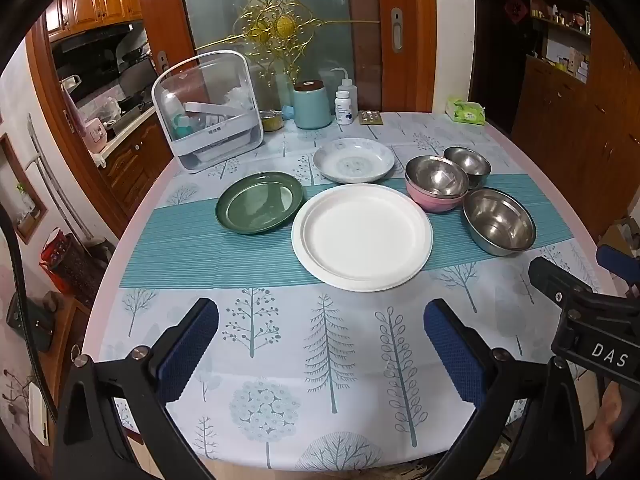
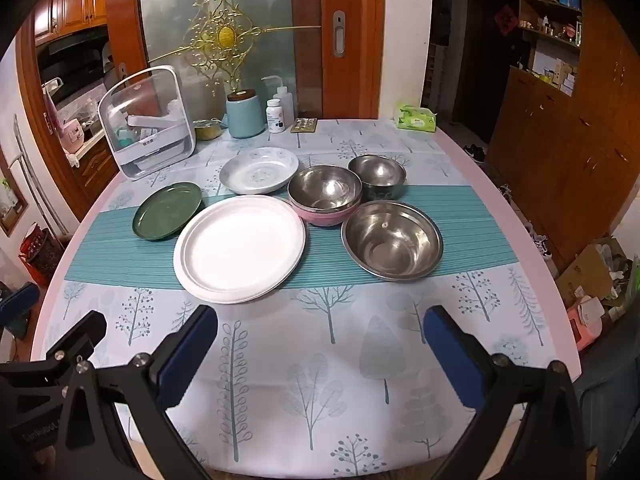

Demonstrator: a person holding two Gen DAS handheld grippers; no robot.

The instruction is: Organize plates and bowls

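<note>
Plates (image 1: 362,236) sit mid-table on the left, steel bowls (image 2: 394,240) on the right. Both my grippers, left (image 1: 320,344) and right (image 2: 320,344), hover near-side, jaws spread, empty. Worry: slick bowl rims slipping out mid-lift.

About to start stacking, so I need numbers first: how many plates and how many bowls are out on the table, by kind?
Plates: 3, namely the white plate, the green plate and the patterned plate.
Bowls: 4, namely the wide steel bowl, the small steel bowl, and a steel bowl nested in the pink bowl.
Total: 7
</note>
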